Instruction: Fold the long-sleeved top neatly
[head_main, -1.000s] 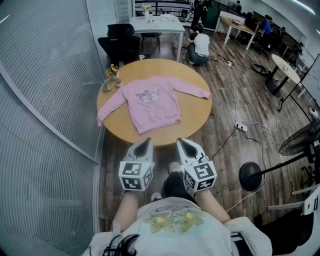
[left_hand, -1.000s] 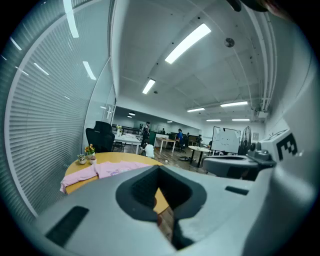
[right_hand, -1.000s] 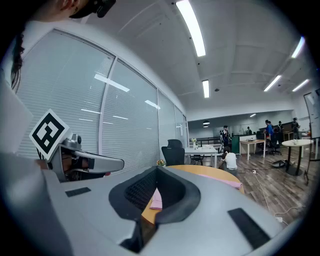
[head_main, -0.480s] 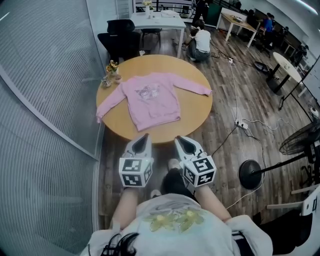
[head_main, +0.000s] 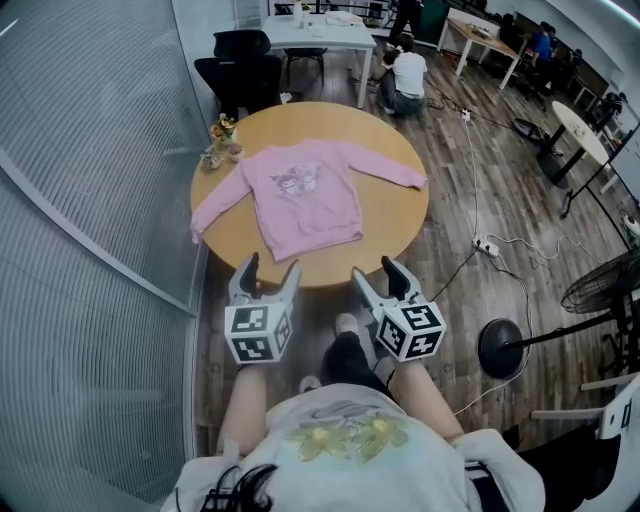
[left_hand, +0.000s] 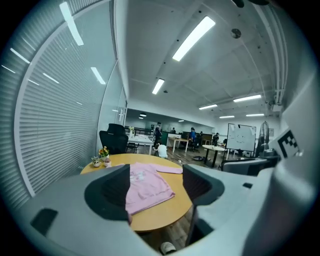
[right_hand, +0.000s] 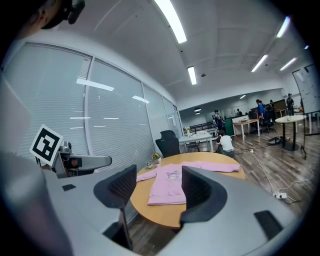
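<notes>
A pink long-sleeved top (head_main: 305, 195) with a cartoon print lies spread flat, sleeves out, on a round wooden table (head_main: 390, 240). It also shows in the left gripper view as the top (left_hand: 147, 185) and in the right gripper view as the top (right_hand: 170, 185). My left gripper (head_main: 265, 272) and right gripper (head_main: 378, 275) hover side by side just short of the table's near edge, apart from the top. Both have just been opening and stand open with nothing between their jaws.
Small potted flowers (head_main: 222, 140) sit at the table's far left rim. A glass wall with blinds (head_main: 90, 180) runs along the left. A black chair (head_main: 235, 70) and white desk (head_main: 320, 25) stand behind. A cable and power strip (head_main: 485, 245) lie on the floor right, near a fan base (head_main: 505, 350).
Both grippers went from shut to open. They have moved forward toward the table's near edge.
</notes>
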